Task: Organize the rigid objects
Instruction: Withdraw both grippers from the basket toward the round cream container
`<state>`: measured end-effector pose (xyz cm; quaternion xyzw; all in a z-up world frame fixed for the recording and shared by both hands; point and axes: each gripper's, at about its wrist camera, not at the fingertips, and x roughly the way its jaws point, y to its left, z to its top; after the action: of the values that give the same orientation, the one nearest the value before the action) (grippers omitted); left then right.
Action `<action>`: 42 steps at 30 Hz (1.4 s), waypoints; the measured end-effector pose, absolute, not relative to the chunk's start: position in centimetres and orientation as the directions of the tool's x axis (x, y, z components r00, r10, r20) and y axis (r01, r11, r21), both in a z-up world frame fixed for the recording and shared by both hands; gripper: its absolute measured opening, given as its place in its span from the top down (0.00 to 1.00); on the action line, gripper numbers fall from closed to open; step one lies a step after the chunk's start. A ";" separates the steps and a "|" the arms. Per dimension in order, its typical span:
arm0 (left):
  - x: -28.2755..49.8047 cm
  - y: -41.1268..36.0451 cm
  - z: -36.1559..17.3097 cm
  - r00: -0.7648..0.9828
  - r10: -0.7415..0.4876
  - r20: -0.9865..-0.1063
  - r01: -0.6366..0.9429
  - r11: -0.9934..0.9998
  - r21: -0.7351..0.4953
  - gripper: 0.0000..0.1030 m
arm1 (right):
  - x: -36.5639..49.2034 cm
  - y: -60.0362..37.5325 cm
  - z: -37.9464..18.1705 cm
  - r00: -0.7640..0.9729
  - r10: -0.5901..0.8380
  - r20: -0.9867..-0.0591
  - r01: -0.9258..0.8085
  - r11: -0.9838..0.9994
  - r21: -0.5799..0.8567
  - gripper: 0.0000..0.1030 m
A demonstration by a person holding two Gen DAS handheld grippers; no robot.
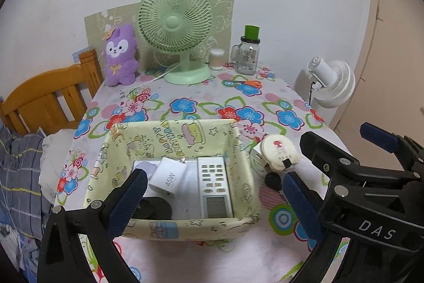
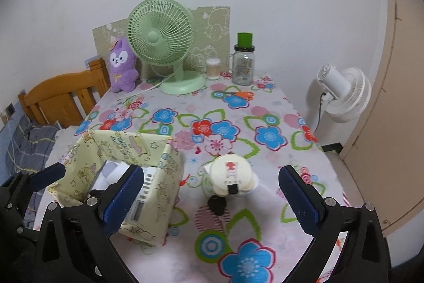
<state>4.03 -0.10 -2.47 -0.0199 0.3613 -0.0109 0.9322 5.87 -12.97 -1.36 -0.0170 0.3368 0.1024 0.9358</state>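
A pale yellow fabric box (image 1: 185,131) (image 2: 164,171) stands on the flowered tablecloth. In it lie a white remote control (image 1: 213,184), a white 45W charger (image 1: 165,177) and a dark object (image 1: 156,208). Just right of the box sits a round cream case with a red print (image 1: 278,150) (image 2: 232,174), and a small black piece (image 2: 217,203) lies in front of it. My left gripper (image 1: 214,203) is open over the box's near side with nothing between its pads. My right gripper (image 2: 212,199) stands wide open in front of the cream case, holding nothing.
At the back stand a green desk fan (image 1: 176,36), a purple plush toy (image 1: 120,55), a glass jar with a green lid (image 1: 247,52) and a small swab pot (image 1: 216,59). Orange scissors (image 2: 242,94) lie nearby. A white fan (image 2: 344,94) stands off the table's right edge, a wooden headboard (image 1: 50,100) left.
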 end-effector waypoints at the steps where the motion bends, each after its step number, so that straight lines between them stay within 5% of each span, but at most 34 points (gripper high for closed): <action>1: 4.0 -0.4 -2.5 0.740 -0.037 -0.672 0.009 0.999 -0.045 0.00 | 5.7 -13.2 -1.2 0.756 0.175 -0.630 -0.200 0.979 0.032 0.00; 42: 7.0 -10.0 -4.8 0.734 -0.136 -0.665 0.131 0.990 -0.058 0.03 | 6.8 -21.3 -2.2 0.802 0.110 -0.587 -0.202 0.975 -0.093 0.00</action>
<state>7.01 -10.03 -4.77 -0.0034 0.3574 -0.0717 0.9312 6.83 -21.31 -2.22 -0.0758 0.3039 0.0825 0.9461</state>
